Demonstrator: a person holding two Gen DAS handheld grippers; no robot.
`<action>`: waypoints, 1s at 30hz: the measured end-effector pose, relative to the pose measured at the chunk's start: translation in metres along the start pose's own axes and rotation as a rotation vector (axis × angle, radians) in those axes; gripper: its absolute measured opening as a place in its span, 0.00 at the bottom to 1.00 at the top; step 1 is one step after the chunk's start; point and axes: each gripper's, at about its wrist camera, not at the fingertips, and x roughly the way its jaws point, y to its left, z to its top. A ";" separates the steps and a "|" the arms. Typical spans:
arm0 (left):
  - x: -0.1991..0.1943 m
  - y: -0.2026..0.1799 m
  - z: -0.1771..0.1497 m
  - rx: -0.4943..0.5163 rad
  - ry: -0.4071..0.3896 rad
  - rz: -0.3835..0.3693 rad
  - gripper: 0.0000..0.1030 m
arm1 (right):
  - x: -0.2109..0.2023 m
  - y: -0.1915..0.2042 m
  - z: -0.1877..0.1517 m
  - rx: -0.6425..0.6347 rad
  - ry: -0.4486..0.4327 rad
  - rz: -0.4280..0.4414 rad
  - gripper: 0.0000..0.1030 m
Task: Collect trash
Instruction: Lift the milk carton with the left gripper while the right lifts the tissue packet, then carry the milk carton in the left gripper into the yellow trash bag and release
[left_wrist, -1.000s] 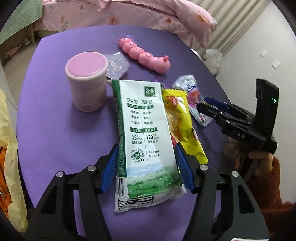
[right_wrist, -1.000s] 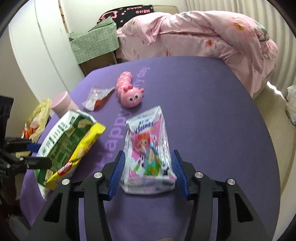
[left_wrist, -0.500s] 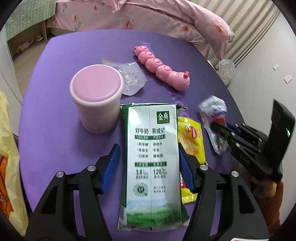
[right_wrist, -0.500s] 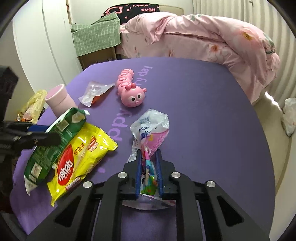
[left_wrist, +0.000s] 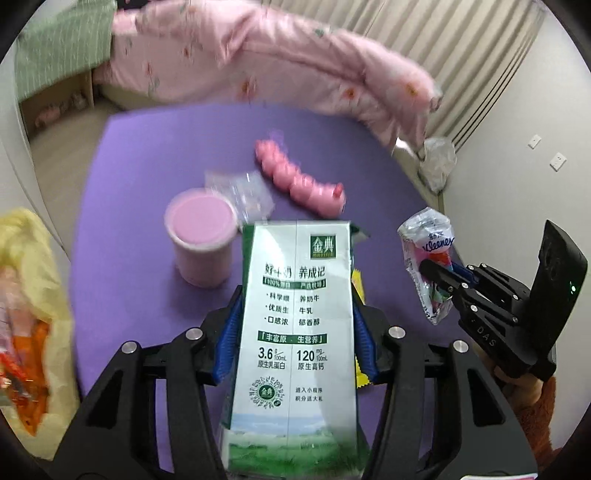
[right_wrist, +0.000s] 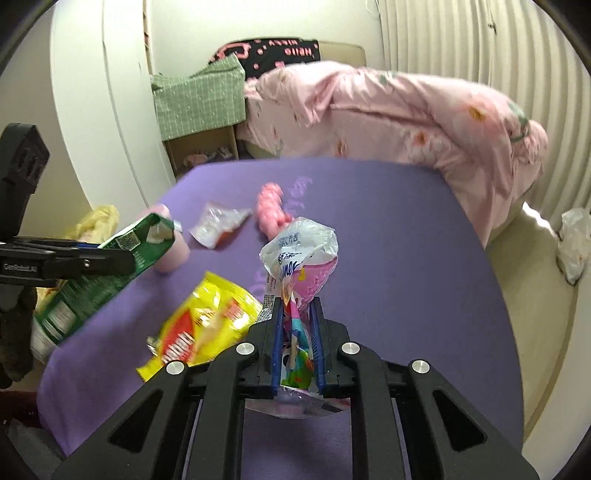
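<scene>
A green and white milk carton (left_wrist: 295, 332) sits between the blue pads of my left gripper (left_wrist: 295, 306), whose jaws are closing and pressing on its sides. In the right wrist view the carton (right_wrist: 92, 280) hangs tilted above the purple table, held by the left gripper (right_wrist: 110, 254). My right gripper (right_wrist: 296, 306) is shut on a crumpled pink tissue pack (right_wrist: 299, 247), which is lifted clear of the table. The left wrist view shows that pack (left_wrist: 428, 243) in the right gripper (left_wrist: 434, 273). A yellow snack bag (right_wrist: 207, 325) lies flat on the table between them.
On the purple table (left_wrist: 129, 166) stand a pink lidded cup (left_wrist: 201, 236), a clear wrapper (left_wrist: 240, 192) and a pink caterpillar toy (left_wrist: 299, 181). A yellow plastic bag (left_wrist: 33, 314) hangs at the left edge. A bed with a pink quilt (left_wrist: 258, 66) lies beyond.
My right gripper closed on the tissue pack and lifted it. The left jaws closed in on the milk carton and raised it off the yellow snack bag. Both hands rose.
</scene>
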 end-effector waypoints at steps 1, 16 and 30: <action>-0.008 -0.002 0.000 0.013 -0.025 0.008 0.48 | -0.004 0.003 0.002 -0.003 -0.010 0.002 0.14; -0.142 0.008 -0.033 0.088 -0.365 0.136 0.48 | -0.074 0.064 0.027 -0.074 -0.175 0.049 0.14; -0.190 0.120 -0.059 -0.091 -0.485 0.323 0.48 | -0.076 0.120 0.031 -0.151 -0.187 0.110 0.14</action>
